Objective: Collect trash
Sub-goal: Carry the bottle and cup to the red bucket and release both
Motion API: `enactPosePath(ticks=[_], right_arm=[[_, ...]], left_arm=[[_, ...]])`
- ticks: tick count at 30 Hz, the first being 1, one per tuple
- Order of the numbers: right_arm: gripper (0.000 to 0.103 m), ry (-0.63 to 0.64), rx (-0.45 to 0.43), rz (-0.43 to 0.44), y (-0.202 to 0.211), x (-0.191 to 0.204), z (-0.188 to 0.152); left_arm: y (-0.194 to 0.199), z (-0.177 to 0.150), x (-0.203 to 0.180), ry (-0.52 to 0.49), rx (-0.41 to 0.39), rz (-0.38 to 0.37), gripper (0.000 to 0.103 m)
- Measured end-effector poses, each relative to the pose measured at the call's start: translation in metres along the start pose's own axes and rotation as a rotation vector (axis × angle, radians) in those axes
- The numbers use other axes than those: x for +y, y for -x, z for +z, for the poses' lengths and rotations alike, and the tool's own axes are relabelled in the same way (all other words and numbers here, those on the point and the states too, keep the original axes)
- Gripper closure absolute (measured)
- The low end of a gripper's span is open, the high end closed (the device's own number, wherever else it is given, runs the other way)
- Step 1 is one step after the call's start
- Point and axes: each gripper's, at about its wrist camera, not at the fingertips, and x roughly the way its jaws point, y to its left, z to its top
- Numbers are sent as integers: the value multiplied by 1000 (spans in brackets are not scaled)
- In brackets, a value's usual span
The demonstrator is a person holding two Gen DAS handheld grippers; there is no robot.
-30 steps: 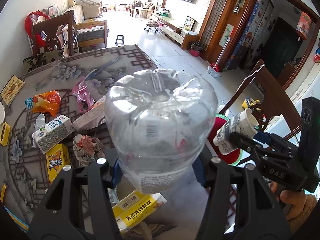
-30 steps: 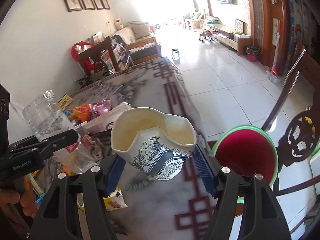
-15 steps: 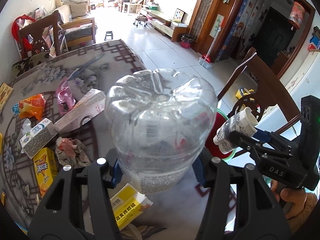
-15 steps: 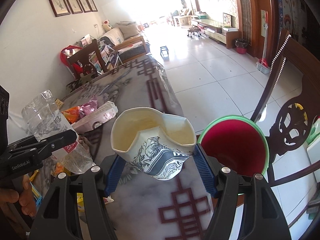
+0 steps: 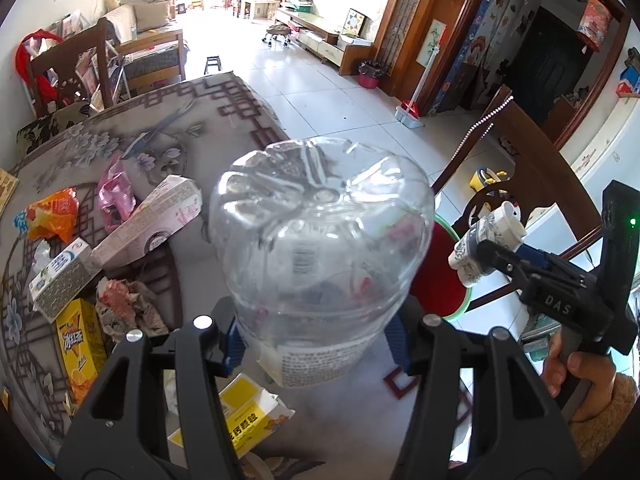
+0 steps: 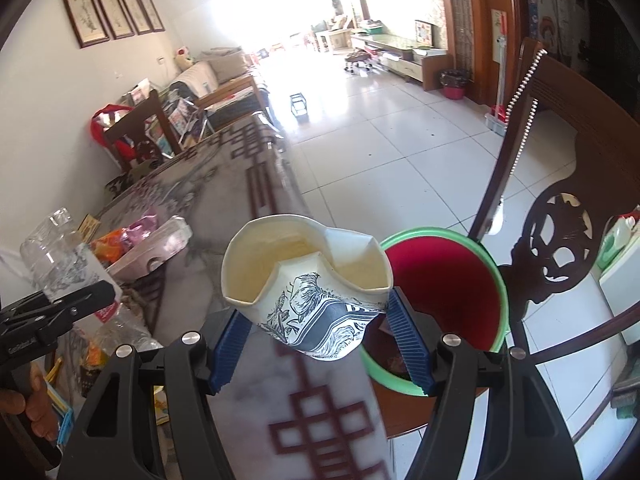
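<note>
The left gripper (image 5: 316, 344) holds the bottle (image 5: 320, 248) between its fingers, base pointing forward, above the table (image 5: 192, 120). To its left on the table lie a long carton (image 5: 148, 220), a small carton (image 5: 60, 276), a drink box (image 5: 78, 340) and crumpled paper (image 5: 128, 304); a snack bag (image 5: 48, 220) lies farther left. Below the gripper lies a flat box (image 5: 248, 412). To its right is the right gripper (image 5: 472, 256), holding the cup (image 6: 308, 284). The bin (image 6: 448, 292) stands just right of the cup, beside the table edge, with a chair (image 6: 560, 240) behind it.
</note>
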Motion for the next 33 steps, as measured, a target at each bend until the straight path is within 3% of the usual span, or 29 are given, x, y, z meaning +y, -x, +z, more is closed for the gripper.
enactPosePath(ticks=[18,33], right_arm=[[38,-62,26,-70,-9,-51,5],[31,-191,77,-134,-45,-108,15]], left_arm=[[-49,34,-72,-154,21,-102,49],[-97,43,-95,-182,104,-129,49]])
